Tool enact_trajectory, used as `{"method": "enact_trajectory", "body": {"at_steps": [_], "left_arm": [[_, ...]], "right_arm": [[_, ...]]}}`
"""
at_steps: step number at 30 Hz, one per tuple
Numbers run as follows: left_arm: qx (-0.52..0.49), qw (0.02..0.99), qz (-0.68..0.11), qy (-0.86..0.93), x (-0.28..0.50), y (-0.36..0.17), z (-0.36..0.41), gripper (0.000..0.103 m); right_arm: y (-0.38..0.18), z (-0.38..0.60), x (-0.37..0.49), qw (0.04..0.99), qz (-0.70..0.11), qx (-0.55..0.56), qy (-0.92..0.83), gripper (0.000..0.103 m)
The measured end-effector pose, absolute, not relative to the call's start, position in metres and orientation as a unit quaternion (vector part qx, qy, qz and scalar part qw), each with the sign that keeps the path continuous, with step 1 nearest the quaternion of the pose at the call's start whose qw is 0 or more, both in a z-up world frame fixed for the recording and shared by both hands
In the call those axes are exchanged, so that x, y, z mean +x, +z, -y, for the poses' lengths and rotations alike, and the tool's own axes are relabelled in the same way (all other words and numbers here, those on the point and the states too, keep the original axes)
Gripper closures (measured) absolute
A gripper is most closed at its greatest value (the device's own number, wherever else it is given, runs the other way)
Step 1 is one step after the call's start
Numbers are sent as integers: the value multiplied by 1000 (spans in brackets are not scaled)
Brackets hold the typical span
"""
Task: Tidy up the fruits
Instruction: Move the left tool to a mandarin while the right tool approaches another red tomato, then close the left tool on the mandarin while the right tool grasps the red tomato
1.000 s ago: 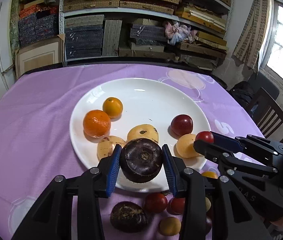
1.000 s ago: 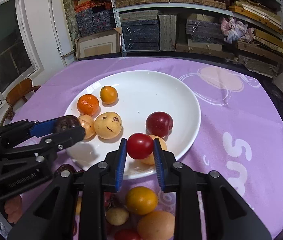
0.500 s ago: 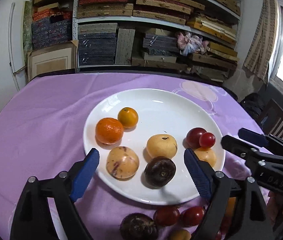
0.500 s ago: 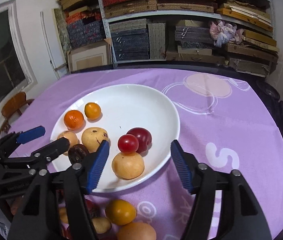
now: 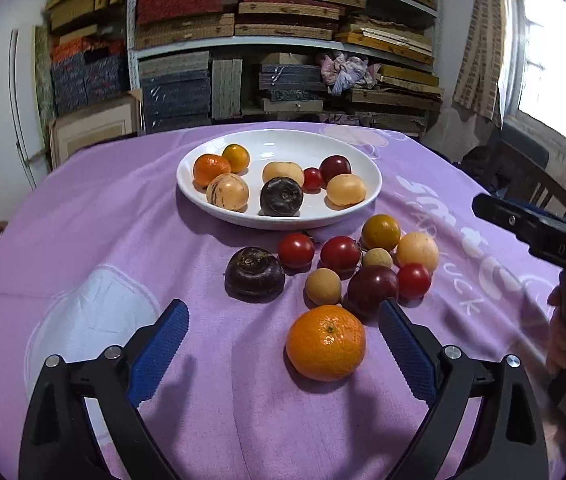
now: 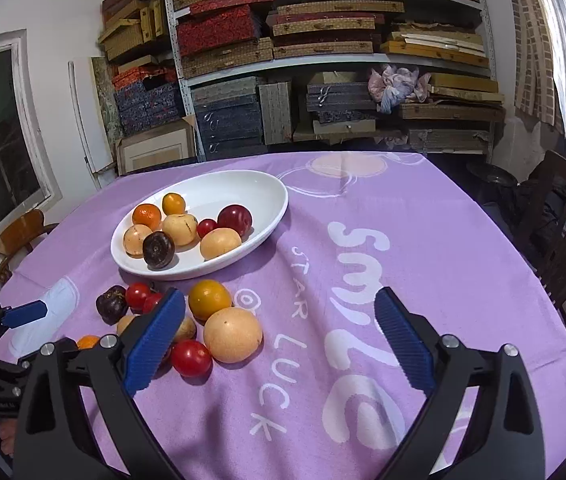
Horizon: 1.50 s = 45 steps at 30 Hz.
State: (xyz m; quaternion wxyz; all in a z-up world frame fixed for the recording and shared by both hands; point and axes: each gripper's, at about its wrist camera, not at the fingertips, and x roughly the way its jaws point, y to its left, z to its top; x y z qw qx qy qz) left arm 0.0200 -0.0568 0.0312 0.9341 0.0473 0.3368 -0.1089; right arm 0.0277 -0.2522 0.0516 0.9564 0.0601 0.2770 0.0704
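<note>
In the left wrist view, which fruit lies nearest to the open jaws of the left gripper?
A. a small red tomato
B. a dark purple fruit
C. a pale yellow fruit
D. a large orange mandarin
D: the large orange mandarin lies on the purple tablecloth just ahead of the left gripper, closer to it than any other loose fruit, and its jaws are opening with nothing gripped between them.

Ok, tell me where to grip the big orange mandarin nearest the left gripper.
Grip the mandarin across its widest middle, coming straight ahead and down. It sits stem-up, apart from the other fruit, already between the left gripper's opening fingers, which touch nothing.
</note>
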Motion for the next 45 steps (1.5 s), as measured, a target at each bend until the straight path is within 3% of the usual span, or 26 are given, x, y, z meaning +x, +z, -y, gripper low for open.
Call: {"method": "enact_trajectory", "body": {"at_steps": [6, 17, 20, 22, 24, 39, 45], "left_arm": [[80, 929, -347, -104, 25, 17, 70, 7], [31, 909, -399, -118, 46, 4, 60, 7], [36, 912, -391, -123, 43, 7, 62, 23], [41, 911, -387, -135, 41, 7, 65, 43], [47, 911, -384, -142, 39, 8, 67, 54], [96, 910, -373, -157, 18, 9, 49, 55], [44, 899, -397, -181, 25, 5, 35, 53]], "right_arm": [[48, 243, 28, 953, -287, 33, 96, 9], [44, 232, 28, 945, -307, 15, 109, 9], [42, 229, 29, 941, -316, 9, 118, 9], [41, 224, 28, 940, -317, -4, 125, 9], [40, 219, 27, 939, -318, -16, 131, 9], [23, 193, 25, 920, -346, -70, 171, 9], [19, 183, 21, 916, -346, -84, 182, 9]]}}
